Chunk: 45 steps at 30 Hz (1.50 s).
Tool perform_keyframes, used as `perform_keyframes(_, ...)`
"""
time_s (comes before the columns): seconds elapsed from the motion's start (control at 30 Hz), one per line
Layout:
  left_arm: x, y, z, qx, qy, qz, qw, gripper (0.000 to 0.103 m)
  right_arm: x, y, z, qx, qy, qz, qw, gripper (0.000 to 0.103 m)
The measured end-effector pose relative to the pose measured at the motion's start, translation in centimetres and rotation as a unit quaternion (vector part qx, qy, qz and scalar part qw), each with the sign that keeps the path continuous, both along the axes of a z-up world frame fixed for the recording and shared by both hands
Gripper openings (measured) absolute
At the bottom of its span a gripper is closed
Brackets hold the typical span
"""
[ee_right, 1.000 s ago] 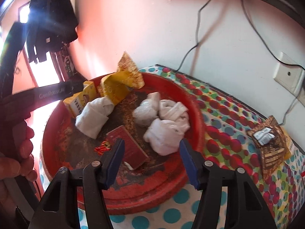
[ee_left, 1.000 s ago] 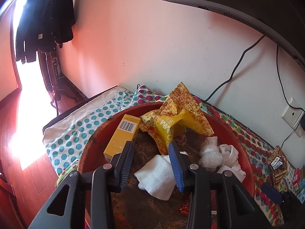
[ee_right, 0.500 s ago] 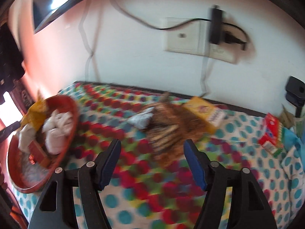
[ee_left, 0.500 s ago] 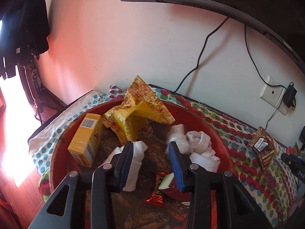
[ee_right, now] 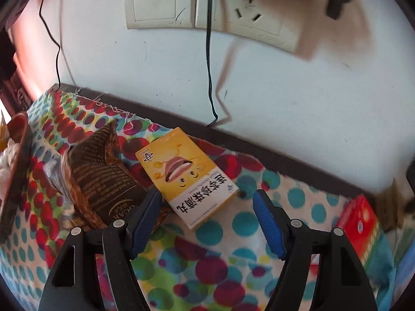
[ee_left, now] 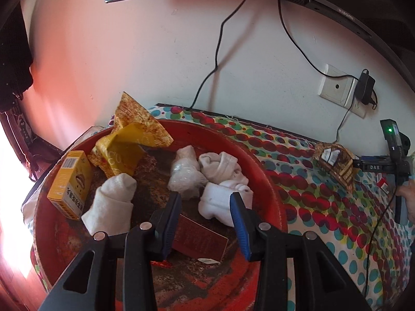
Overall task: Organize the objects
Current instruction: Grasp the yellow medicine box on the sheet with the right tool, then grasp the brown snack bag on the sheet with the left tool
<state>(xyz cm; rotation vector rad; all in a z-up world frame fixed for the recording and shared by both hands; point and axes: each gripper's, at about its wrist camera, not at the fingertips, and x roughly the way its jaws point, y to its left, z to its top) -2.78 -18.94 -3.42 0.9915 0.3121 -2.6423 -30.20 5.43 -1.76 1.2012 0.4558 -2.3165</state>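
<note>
Grippers over tray and dotted cloth

Left gripper (ee_left: 205, 213): we find its jaws partly apart and empty, above the red tray (ee_left: 269, 181). Its fingers (ee_left: 168, 223) cover part of a dark red packet (ee_left: 205, 241) and most of a small red wrapper (ee_left: 160, 263); we cannot read either. Also in the tray: a yellow carton (ee_left: 71, 184) at the left rim, a crumpled yellow bag (ee_left: 129, 142) at the far rim, four rolled white socks (ee_left: 111, 204), one apparently wrapped in clear film.

Right gripper (ee_right: 206, 223): its jaws have just been opening and now stand wide, gripping nothing. A yellow box (ee_right: 186, 176) lies flat on the dotted cloth (ee_right: 207, 272), its near end between the fingertips, untouched. A brown snack bag (ee_right: 103, 181) lies just left of the box, its lower edge behind the left finger. We see bare cloth to the box's right as far as a red box (ee_right: 359, 223), blurred and cut off. The wall (ee_right: 285, 108) closes the far edge.
</note>
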Motion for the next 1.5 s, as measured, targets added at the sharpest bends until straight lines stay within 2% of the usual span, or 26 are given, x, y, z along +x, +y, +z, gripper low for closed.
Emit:
perform_keyframes(0.13,-0.4,1.3,-0.5,0.005,-0.003,-0.026,0.9996,0.04,-1.6,-0.8,-1.6,-0.015,-0.02,0.026,0.999,0.071)
perform_keyframes(0.23,-0.5,2.1,-0.8,-0.01,-0.008,-0.033,0.9994,0.04,-1.5,-1.1,-2.2,-0.041,-0.028,0.031,0.998,0.063)
perform_keyframes(0.27,-0.6,2.3,-0.9,-0.013,-0.01,-0.036,0.9992,0.04,-1.1,-1.1,-2.1,-0.053,-0.025,0.029,0.998,0.056)
perform_keyframes(0.3,-0.6,2.4,-1.0,-0.016,-0.012,-0.037,0.9991,0.04,-0.7,-1.2,-2.0,-0.061,-0.027,0.029,0.997,0.054)
perform_keyframes(0.47,-0.5,3.0,-1.1,-0.012,-0.012,-0.045,0.9988,0.04,3.4,-2.3,-1.9,-0.077,-0.02,0.032,0.996,0.053)
perform_keyframes(0.6,-0.2,3.5,-0.8,-0.001,-0.001,-0.054,0.9985,0.04,6.9,-1.7,-1.7,-0.095,-0.011,-0.005,0.995,0.053)
perform_keyframes(0.8,0.0,5.7,0.1,-0.009,0.019,-0.084,0.9962,0.049,10.9,1.4,-1.5,-0.063,0.036,-0.061,0.996,0.053)
perform_keyframes(0.87,-0.1,6.6,0.5,-0.004,0.026,-0.1,0.9947,0.052,10.9,2.3,-2.1,-0.055,0.026,-0.065,0.996,0.053)
perform_keyframes(0.93,-0.5,7.6,0.7,-0.004,0.026,-0.101,0.9946,0.055,10.8,2.9,-2.4,-0.068,0.007,-0.066,0.995,0.053)
perform_keyframes(1.0,-1.6,8.5,0.9,0.005,0.025,-0.095,0.9951,0.056,10.6,4.3,-2.0,-0.071,0.005,-0.072,0.995,0.055)
perform_keyframes(1.07,-3.4,9.5,0.9,0.022,0.008,-0.098,0.9949,0.056,10.4,4.5,-1.8,-0.073,0.007,-0.077,0.994,0.075)
perform_keyframes(1.1,-4.4,10.0,1.0,0.032,-0.002,-0.108,0.9937,0.056,10.4,4.5,-1.7,-0.073,0.01,-0.082,0.994,0.079)
perform_keyframes(1.17,-6.2,11.0,1.1,0.045,-0.013,-0.115,0.9922,0.057,10.5,4.8,-1.6,-0.083,0.012,-0.08,0.993,0.08)
perform_keyframes(1.3,-9.8,12.6,1.0,0.043,-0.037,-0.106,0.9927,0.057,10.3,5.0,-1.7,-0.093,0.004,-0.082,0.992,0.081)
perform_keyframes(1.5,-14.7,13.9,-1.2,0.046,-0.092,-0.075,0.9918,0.057,10.1,4.9,-2.2,-0.081,-0.004,-0.092,0.992,0.082)
